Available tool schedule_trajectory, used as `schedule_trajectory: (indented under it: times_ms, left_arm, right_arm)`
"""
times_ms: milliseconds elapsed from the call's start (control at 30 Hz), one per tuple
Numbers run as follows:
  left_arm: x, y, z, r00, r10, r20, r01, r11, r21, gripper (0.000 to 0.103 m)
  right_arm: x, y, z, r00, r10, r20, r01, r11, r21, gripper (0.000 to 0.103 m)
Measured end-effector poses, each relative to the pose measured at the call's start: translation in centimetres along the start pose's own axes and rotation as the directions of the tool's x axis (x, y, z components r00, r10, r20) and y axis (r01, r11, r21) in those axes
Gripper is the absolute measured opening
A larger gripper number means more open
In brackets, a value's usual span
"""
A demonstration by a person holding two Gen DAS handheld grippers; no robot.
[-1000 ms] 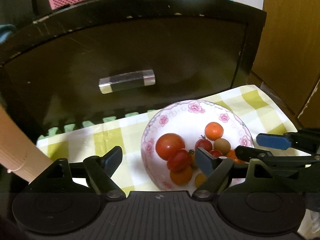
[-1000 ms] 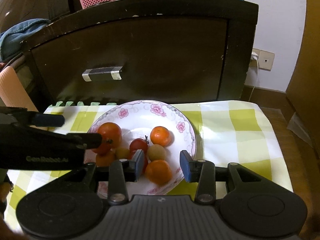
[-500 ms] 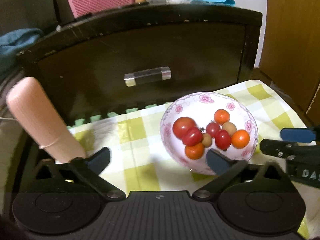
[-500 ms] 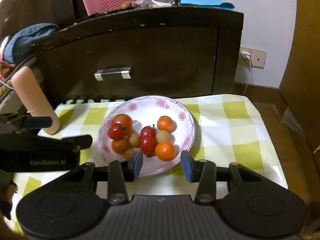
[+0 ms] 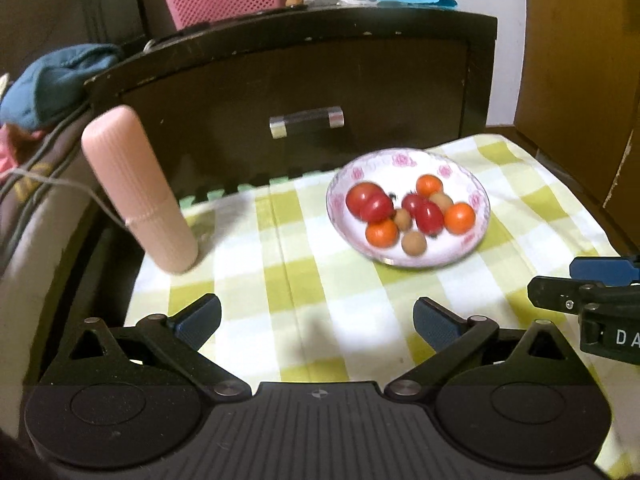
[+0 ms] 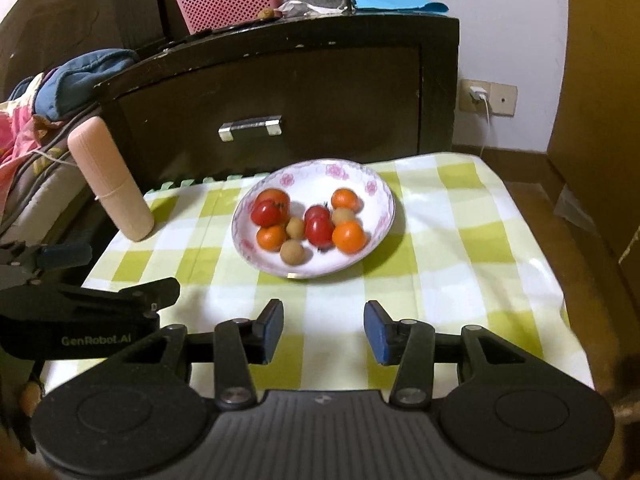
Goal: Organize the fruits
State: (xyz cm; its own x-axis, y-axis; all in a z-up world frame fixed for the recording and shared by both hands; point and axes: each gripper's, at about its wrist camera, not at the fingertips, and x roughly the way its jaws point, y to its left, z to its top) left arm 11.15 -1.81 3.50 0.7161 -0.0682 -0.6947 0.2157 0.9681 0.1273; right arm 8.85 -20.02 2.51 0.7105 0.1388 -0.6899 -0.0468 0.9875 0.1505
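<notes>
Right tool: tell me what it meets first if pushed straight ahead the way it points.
Probably the near rim of the floral bowl. The right tool is open and empty, with only bare checked tablecloth between it and the bowl. If it runs higher than it looks, it may pass over the rim and reach the fruit.

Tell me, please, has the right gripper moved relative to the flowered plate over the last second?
Yes. The right gripper has drawn back from the flowered plate; its fingertips now sit over bare checked cloth.
</notes>
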Motion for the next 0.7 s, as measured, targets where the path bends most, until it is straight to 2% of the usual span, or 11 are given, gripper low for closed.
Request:
schedule_trajectory:
  times_ms: [200,467,700]
  left_arm:
    - [-1.6,-0.2,-2.0,0.999,0.025,-0.029,-0.024,1.000,0.019,0.103]
    - [-2.6,0.2,-4.2,0.997,-0.015,-0.082,0.013,0.999,-0.030,0.103]
    - [-3.6,0.2,-5.2,0.995,-0.032,-0.095,0.028,0.998,-0.050,0.103]
  right_arm:
    - [-1.4,1.0,-1.6,1.000,0.011,-0.004,-0.011,1.000,0.013,0.043]
    - [-2.9,1.9,-3.7,1.000,0.012,-0.022,-0.012,1.000,0.024,0.043]
    - [-3.3,2.4,-5.3,0.998,0.014,-0.062,-0.012,0.999,0.036,0.043]
